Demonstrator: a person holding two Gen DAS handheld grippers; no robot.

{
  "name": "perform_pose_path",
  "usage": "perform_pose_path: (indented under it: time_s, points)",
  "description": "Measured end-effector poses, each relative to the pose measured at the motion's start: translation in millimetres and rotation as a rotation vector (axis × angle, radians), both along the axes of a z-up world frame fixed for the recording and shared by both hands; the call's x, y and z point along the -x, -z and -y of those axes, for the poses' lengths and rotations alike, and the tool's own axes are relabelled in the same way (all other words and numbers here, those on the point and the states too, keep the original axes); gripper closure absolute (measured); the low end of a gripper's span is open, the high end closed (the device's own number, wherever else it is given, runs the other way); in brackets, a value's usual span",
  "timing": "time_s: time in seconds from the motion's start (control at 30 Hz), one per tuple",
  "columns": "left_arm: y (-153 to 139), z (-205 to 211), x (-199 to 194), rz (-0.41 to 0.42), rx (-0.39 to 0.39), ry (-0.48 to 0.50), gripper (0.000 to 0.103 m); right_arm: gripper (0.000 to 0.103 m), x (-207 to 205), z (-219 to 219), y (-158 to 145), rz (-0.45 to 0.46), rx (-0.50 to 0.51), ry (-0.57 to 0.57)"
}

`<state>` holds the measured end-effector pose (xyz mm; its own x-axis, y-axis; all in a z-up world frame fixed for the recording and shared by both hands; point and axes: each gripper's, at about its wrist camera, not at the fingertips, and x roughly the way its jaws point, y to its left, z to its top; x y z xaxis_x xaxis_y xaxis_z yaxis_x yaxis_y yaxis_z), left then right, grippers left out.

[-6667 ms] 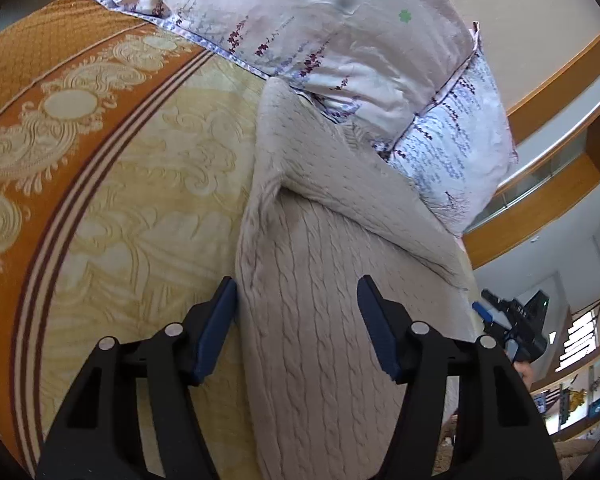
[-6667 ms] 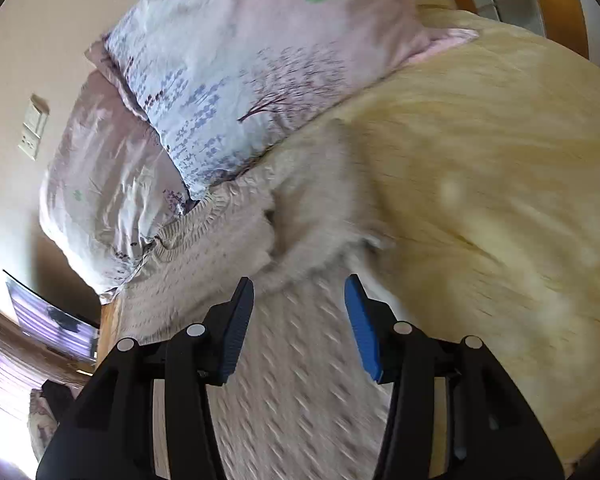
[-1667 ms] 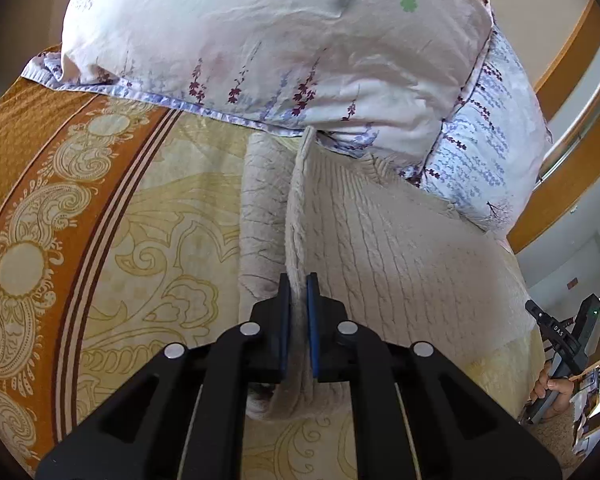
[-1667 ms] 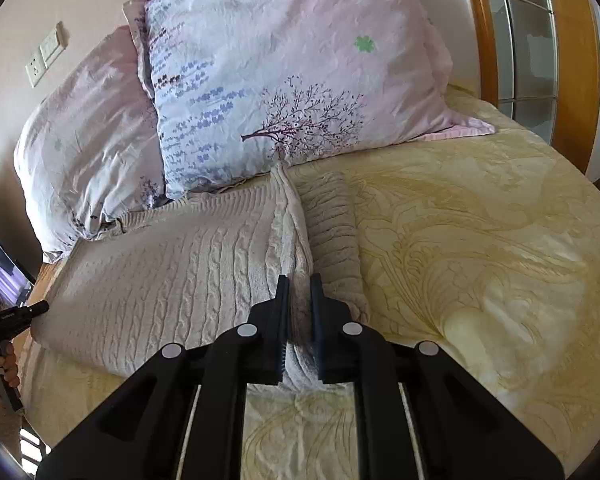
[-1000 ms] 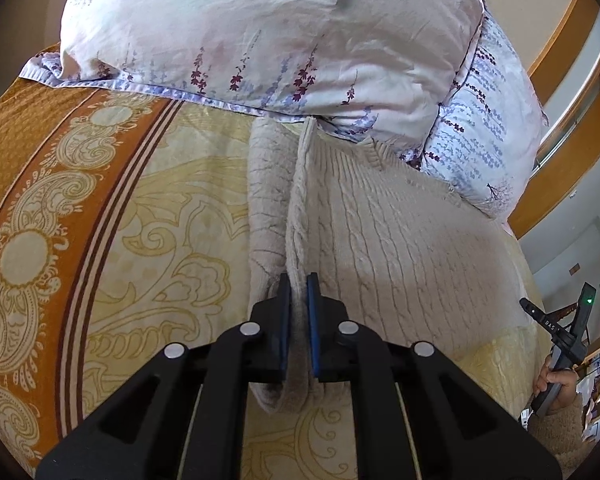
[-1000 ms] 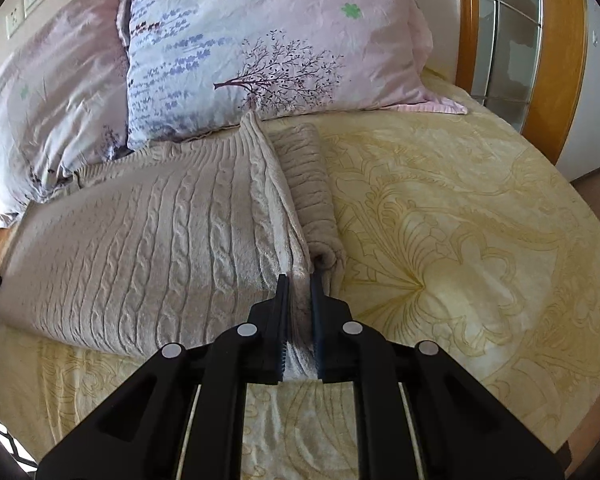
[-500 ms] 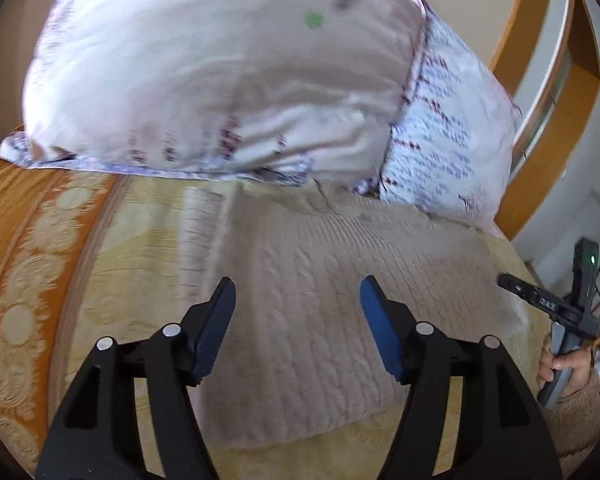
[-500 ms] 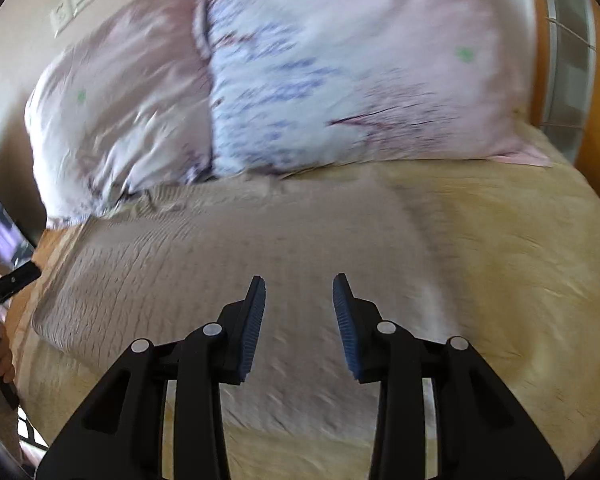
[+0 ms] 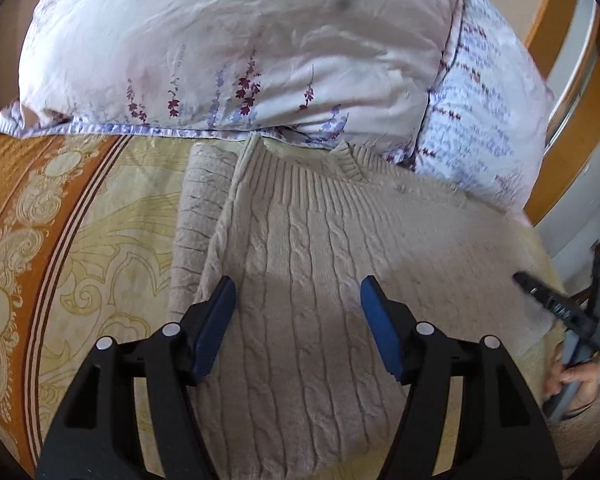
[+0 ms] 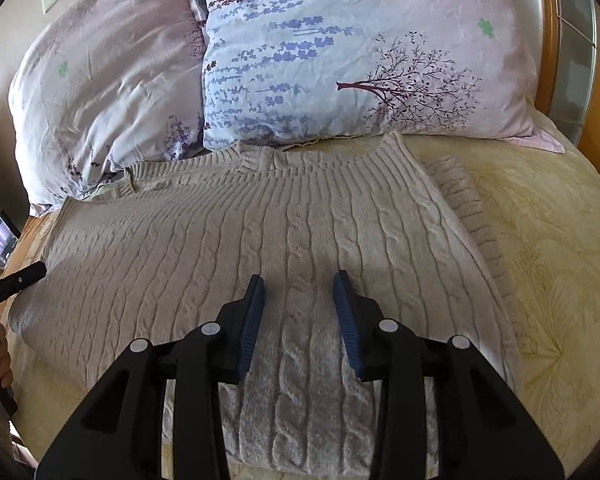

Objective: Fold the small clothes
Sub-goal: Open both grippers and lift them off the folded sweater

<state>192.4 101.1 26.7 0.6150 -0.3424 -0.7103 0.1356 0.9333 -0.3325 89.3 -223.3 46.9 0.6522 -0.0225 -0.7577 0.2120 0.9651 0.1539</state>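
A beige cable-knit sweater [image 9: 308, 248] lies flat on the bed, its ribbed neck up against the pillows, with a folded-in sleeve along its left edge [image 9: 198, 216]. It also shows in the right wrist view [image 10: 260, 232], where a folded sleeve [image 10: 464, 200] lies along its right edge. My left gripper [image 9: 298, 300] is open and empty above the sweater's body. My right gripper [image 10: 299, 300] is open and empty above the sweater's middle. The other gripper shows at each view's edge [image 9: 560, 312] [image 10: 12, 280].
Two floral pillows [image 10: 340, 52] [image 10: 112, 80] lean at the head of the bed. The yellow and orange patterned bedspread [image 9: 60, 240] [image 10: 548, 240] lies under the sweater. A wooden headboard frame [image 10: 544, 40] stands at the right.
Both grippers were shut on the sweater's edges one second ago. They have let go and opened, and now hover over the flattened sweater body.
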Motion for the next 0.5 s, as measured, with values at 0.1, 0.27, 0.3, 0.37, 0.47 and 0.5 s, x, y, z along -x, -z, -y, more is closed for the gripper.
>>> perform_pose_path:
  time_s: [0.1, 0.27, 0.3, 0.37, 0.47, 0.5]
  points:
    - [-13, -25, 4, 0.019, 0.112, -0.057, 0.038, 0.059, 2, 3, -4, -0.004, -0.04, 0.005]
    - [-10, -58, -13, -0.041, 0.18, -0.146, 0.036, 0.045, 1, -3, -2, 0.007, -0.046, -0.01]
    - [-6, -61, -17, -0.067, 0.201, -0.158, 0.036, 0.043, 1, -5, -2, 0.008, -0.039, -0.011]
    - [4, -67, -25, -0.117, 0.264, -0.168, 0.038, 0.042, 1, -8, -2, 0.007, -0.022, -0.013]
    - [15, -73, -31, -0.157, 0.339, -0.176, 0.041, 0.042, 0, -6, -2, 0.009, -0.035, -0.015]
    - [17, -73, -32, -0.164, 0.351, -0.18, 0.042, 0.042, 1, -5, -2, 0.01, -0.037, -0.016]
